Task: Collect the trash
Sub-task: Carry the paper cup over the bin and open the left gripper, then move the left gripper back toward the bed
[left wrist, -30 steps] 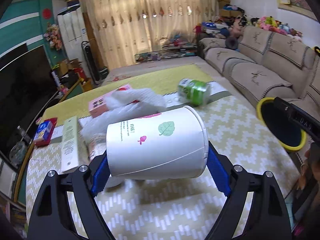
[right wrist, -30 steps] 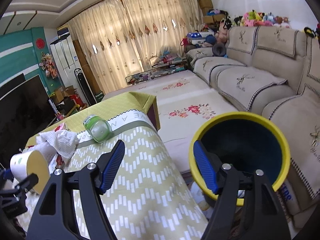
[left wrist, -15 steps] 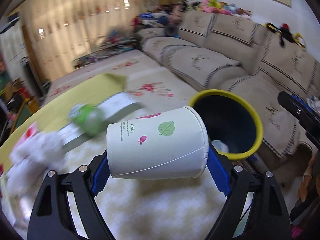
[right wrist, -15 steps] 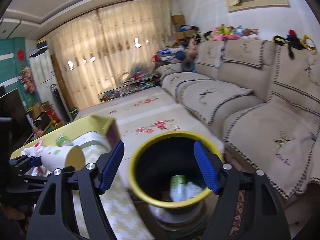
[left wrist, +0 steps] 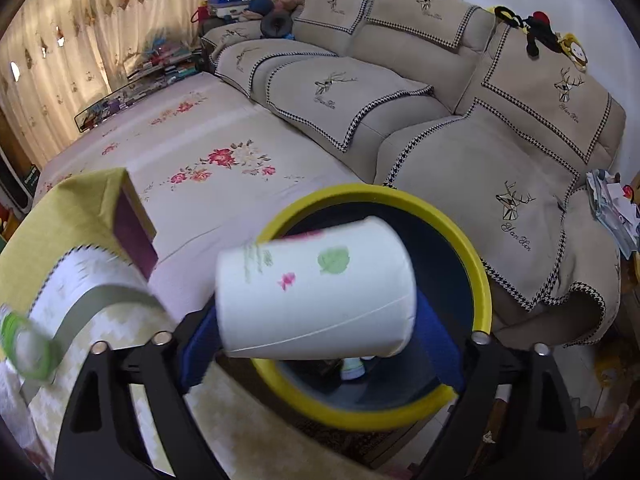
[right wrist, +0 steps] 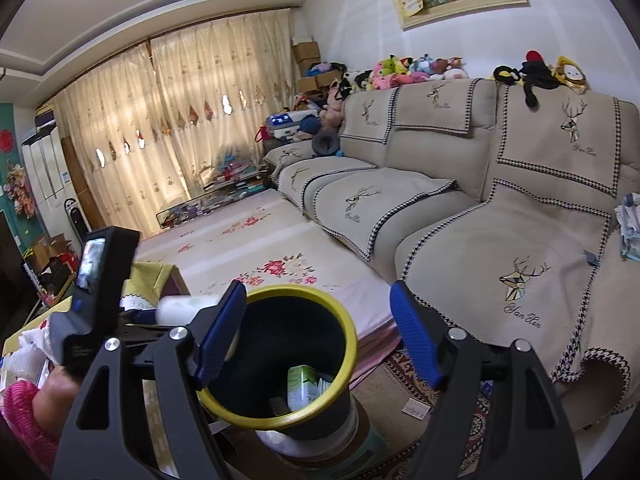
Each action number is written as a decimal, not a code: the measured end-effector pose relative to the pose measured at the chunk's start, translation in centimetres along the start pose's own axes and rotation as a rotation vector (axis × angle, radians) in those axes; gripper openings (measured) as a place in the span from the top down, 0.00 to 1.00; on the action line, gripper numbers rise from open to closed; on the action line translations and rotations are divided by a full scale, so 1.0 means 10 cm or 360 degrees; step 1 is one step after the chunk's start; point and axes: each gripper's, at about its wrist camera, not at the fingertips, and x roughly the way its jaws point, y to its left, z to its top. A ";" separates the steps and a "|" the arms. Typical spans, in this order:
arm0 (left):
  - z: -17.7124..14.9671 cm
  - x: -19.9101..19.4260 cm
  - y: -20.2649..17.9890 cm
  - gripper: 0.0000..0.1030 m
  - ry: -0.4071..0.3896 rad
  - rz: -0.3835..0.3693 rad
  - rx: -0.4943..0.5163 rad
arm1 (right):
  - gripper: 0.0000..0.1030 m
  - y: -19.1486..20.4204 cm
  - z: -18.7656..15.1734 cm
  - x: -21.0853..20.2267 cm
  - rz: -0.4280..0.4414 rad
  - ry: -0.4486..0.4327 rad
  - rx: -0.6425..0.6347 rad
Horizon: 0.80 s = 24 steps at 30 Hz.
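Note:
A white paper cup (left wrist: 316, 292) with a green leaf print lies sideways between the blue pads (left wrist: 438, 340) of my left gripper (left wrist: 318, 340). It is blurred and sits right over the mouth of the yellow-rimmed dark bin (left wrist: 482, 284). The jaws are opening and the pads stand just off the cup's ends. My right gripper (right wrist: 320, 332) is open with nothing between its fingers, and the bin (right wrist: 352, 356) stands beyond them, low and left of centre. A green-and-white carton (right wrist: 302, 386) lies inside. The cup (right wrist: 188, 308) shows at the bin's left rim.
The table with its yellow-green cloth (left wrist: 80, 208) is at the left, with a blurred green bottle (left wrist: 24, 348) on it. A beige sofa (left wrist: 440, 120) runs along the right. A person's hand (right wrist: 52, 396) with a pink sleeve holds the left gripper's body (right wrist: 104, 280).
My left gripper swung from over the table to above the bin, carrying the cup. Its jaws have widened and the cup has tilted loose. The right view turned toward the sofa and bin.

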 end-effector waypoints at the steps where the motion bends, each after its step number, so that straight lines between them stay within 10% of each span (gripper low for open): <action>1: 0.03 0.04 -0.02 0.11 -0.0007 -0.0009 0.0002 | 0.31 0.01 0.00 -0.02 0.0001 -0.0004 0.0004; 13: -0.70 -1.12 0.46 0.05 -0.0299 0.0044 -0.0003 | 0.29 0.37 -0.11 0.07 0.0084 0.0053 -0.0070; 24: -2.16 -2.43 2.03 0.05 -0.0489 0.0322 -0.0453 | 0.29 1.14 -0.33 0.28 0.0221 0.0183 -0.0216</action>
